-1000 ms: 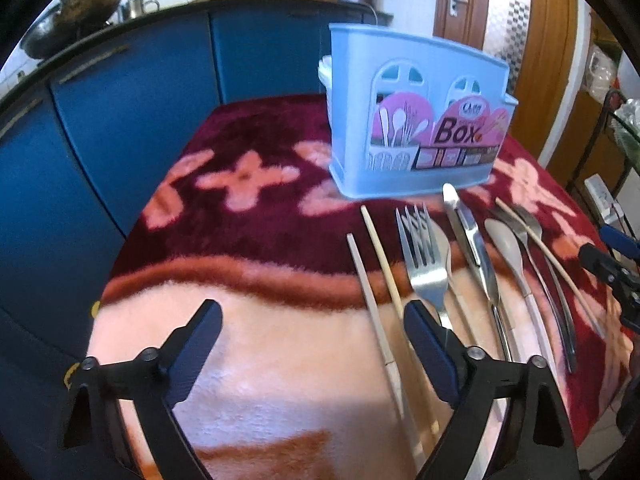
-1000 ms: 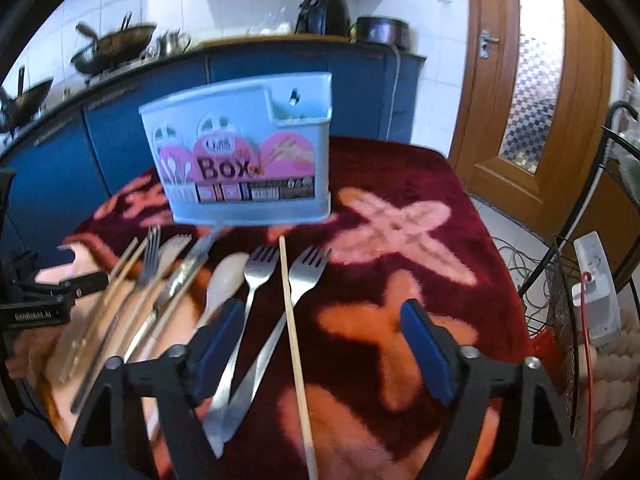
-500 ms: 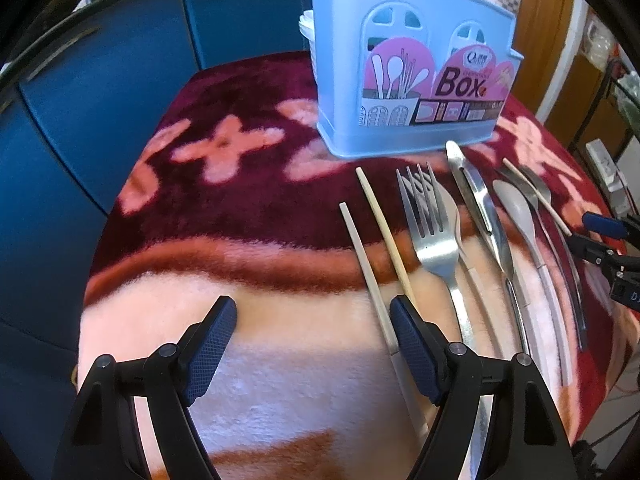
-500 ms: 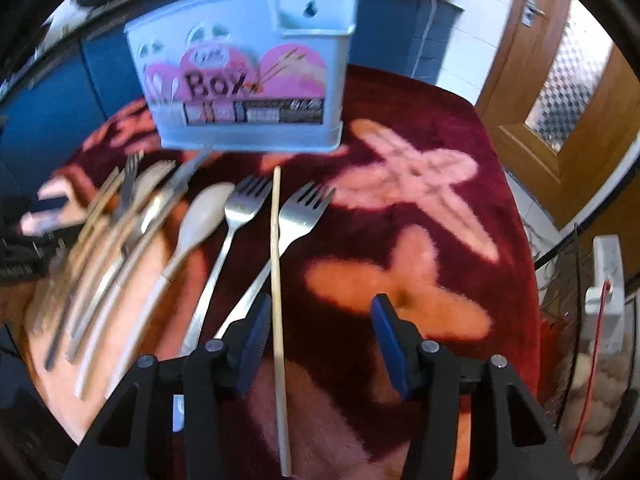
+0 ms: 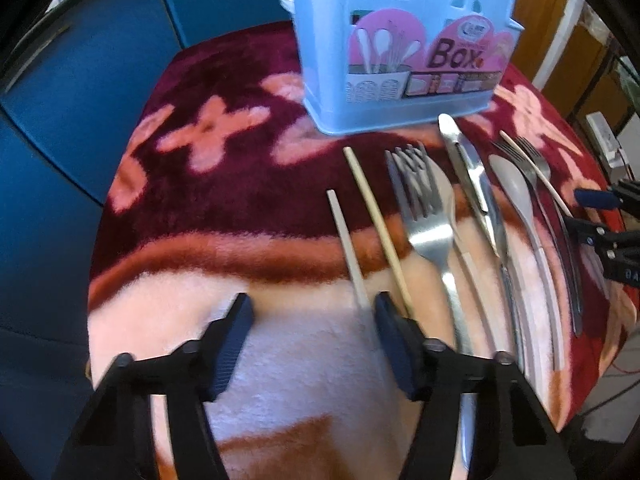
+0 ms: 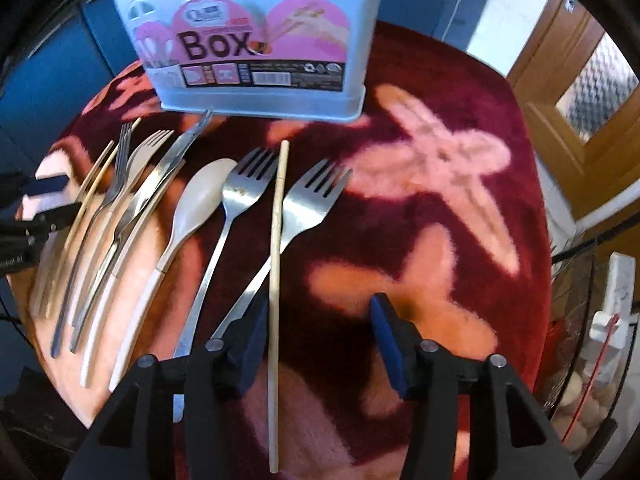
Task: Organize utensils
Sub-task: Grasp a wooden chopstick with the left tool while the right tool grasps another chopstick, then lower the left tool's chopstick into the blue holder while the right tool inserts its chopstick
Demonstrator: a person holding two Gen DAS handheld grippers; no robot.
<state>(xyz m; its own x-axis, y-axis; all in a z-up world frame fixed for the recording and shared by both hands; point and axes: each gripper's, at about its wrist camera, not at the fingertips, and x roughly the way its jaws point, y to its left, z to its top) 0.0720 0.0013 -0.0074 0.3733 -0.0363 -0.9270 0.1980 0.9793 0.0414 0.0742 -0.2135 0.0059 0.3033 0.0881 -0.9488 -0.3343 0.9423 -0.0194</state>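
Compared with a second ago, both grippers have tipped steeply down toward the floral blanket (image 6: 460, 184) and narrowed: the left gripper (image 5: 310, 320) is closing with only bare blanket between its pads, the nearest chopstick (image 5: 348, 248) lying just outside its right finger, while the right gripper (image 6: 320, 320), about half open, holds nothing, a single chopstick (image 6: 276, 240) lying just inside its left finger. The utensils lie in a row in front of the blue utensil box (image 5: 404, 40), which stands upright at the blanket's far side. Open blanket remains left of the row in the left wrist view and right of it in the right wrist view, as far as the blanket's edges.
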